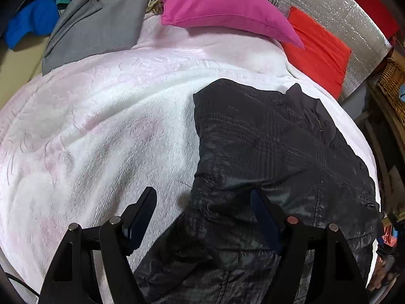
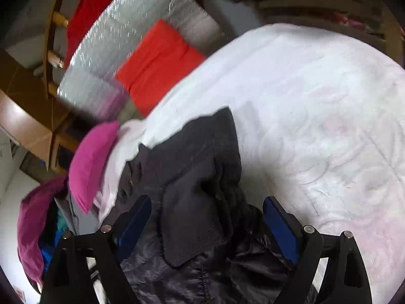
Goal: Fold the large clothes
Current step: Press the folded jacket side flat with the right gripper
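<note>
A large black quilted jacket (image 1: pixel 273 157) lies partly folded on a white and pale pink blanket (image 1: pixel 106 131). My left gripper (image 1: pixel 202 197) is open just above the jacket's left edge, with one finger over the blanket and the other over the jacket. In the right wrist view the jacket (image 2: pixel 192 182) is bunched, with a ribbed cuff or hem on top. My right gripper (image 2: pixel 206 207) is open and hovers over this bunched part, holding nothing. The right wrist view is blurred.
A magenta pillow (image 1: pixel 220 2) and a red pillow (image 1: pixel 316 48) lie at the head of the bed against silver foil padding (image 1: pixel 336 7). A grey garment (image 1: pixel 101 17) and blue clothes (image 1: pixel 30 22) are piled far left. A wicker basket (image 1: pixel 392 86) stands at the right.
</note>
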Motion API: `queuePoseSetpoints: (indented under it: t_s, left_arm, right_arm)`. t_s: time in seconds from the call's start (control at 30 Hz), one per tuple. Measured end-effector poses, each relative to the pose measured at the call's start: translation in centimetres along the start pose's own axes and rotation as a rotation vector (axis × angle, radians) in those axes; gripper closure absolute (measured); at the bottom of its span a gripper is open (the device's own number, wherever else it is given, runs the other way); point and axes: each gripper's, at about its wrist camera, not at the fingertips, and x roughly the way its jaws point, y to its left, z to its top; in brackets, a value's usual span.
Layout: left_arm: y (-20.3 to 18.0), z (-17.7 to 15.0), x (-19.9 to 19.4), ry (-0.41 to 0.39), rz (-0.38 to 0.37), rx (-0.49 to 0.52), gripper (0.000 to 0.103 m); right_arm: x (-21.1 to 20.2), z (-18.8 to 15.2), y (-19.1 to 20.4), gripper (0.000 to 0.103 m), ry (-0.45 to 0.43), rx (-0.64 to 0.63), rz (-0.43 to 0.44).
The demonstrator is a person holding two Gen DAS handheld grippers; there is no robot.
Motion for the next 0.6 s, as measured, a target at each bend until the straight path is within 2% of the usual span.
queuePoseSetpoints:
  t_s: [0.13,0.23,0.3,0.33,0.37,0.47,0.6]
  left_arm:
    - [0.0,0.1,1.3,0.034,-0.016,-0.005,0.026]
    - [0.1,0.2,2.1,0.053,-0.042,-0.014,0.026]
    - [-0.3,0.2,2.4,0.051,-0.061,-0.019,0.032]
    - [-0.6,0.1,2.4,0.052,-0.077,-0.015,0.043]
    - [-0.8,0.1,2.4,0.052,-0.085,-0.009,0.047]
    - [-1.6,0.0,2.0,0.029,-0.064,0.025,0.052]
    - [-1.5,0.1,2.0,0.024,-0.069,0.020,0.053]
  right_arm:
    - [2.6,-0.4,-0.5,0.014,0.069,-0.036,-0.014]
    - [3.6,-1.0,-1.0,0.034,0.102,-0.047,-0.024]
    - [3.6,-1.2,-0.5,0.043,0.100,-0.077,-0.037]
    - [3.5,-1.3,-0.1,0.049,0.102,-0.086,-0.037]
    - [3.4,-1.3,0.3,0.054,0.098,-0.097,-0.044]
    - [1.9,-1.7,1.7,0.063,0.062,-0.134,-0.054]
    - [-0.5,-2.0,3.1,0.066,0.001,-0.167,-0.030]
